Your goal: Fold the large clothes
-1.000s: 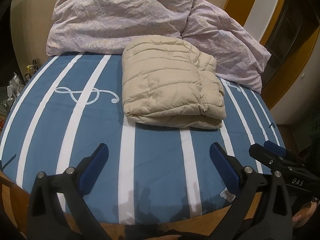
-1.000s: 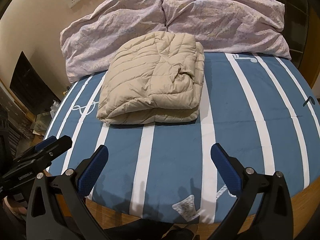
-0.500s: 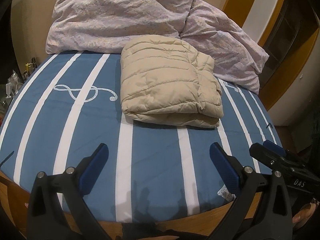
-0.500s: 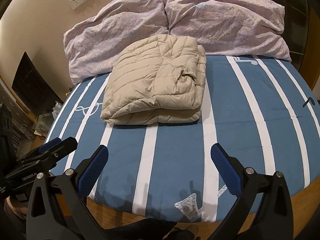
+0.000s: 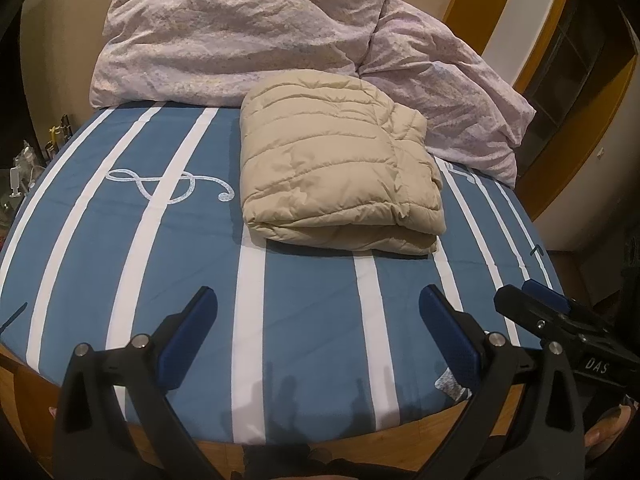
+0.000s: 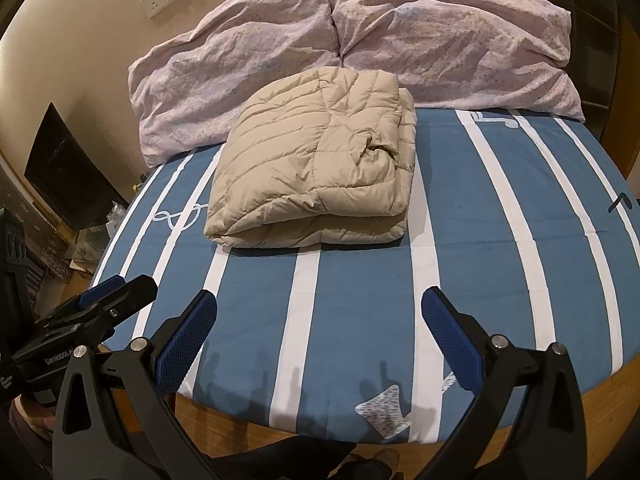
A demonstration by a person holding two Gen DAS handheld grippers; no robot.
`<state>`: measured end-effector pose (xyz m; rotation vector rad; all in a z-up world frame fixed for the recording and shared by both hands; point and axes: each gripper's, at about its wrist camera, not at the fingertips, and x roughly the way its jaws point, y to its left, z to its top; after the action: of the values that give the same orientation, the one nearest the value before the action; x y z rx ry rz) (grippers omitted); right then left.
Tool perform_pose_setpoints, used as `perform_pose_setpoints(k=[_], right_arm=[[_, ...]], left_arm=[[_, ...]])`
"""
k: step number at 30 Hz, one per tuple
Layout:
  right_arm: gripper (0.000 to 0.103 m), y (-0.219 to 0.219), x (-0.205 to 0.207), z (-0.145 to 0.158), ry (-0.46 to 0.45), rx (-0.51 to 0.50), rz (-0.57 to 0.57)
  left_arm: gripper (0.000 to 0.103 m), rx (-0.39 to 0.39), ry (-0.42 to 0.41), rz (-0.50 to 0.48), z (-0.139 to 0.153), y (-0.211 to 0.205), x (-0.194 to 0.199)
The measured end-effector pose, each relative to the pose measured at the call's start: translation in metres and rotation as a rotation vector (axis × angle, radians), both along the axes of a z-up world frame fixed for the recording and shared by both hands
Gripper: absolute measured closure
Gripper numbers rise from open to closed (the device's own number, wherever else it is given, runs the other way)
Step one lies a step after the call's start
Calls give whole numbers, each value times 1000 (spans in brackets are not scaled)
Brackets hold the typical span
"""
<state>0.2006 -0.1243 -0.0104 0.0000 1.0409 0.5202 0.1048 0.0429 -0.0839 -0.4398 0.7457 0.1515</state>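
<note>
My left tool (image 5: 318, 320) hangs over the near edge of the bed (image 5: 312, 340), its blue pads spread wide apart with nothing between them. The jacket (image 5: 340, 168) lies ahead of it, well apart, a little right of its centre line. My right tool (image 6: 320, 320) is likewise spread wide and empty, and from it I see the jacket (image 6: 316, 168) ahead and slightly left, also well beyond the fingertips. Each tool shows in the other's view: the right one (image 5: 556, 320) at the far right of the left view, the left one (image 6: 108, 300) at the far left of the right view.

The jacket is a beige quilted puffer, folded into a thick, roughly square bundle lying flat on the blue, white-striped sheet (image 6: 480, 260). Its near edge shows stacked layers with a rounded fold. The top is fairly smooth with stitched channels, but I see a crumpled pucker near its right side. Its far edge rests against two rumpled lilac pillows (image 6: 360, 40). To the left of the jacket, a white treble-clef print (image 5: 168, 184) sits on the sheet.
</note>
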Motion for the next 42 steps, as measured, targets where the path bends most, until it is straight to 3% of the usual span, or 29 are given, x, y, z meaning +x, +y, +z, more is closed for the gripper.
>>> perform_pose_setpoints(k=[42], right_arm=[[1, -4, 5, 1, 0, 0, -18]], left_arm=[[3, -16, -12, -17, 4, 0, 7]])
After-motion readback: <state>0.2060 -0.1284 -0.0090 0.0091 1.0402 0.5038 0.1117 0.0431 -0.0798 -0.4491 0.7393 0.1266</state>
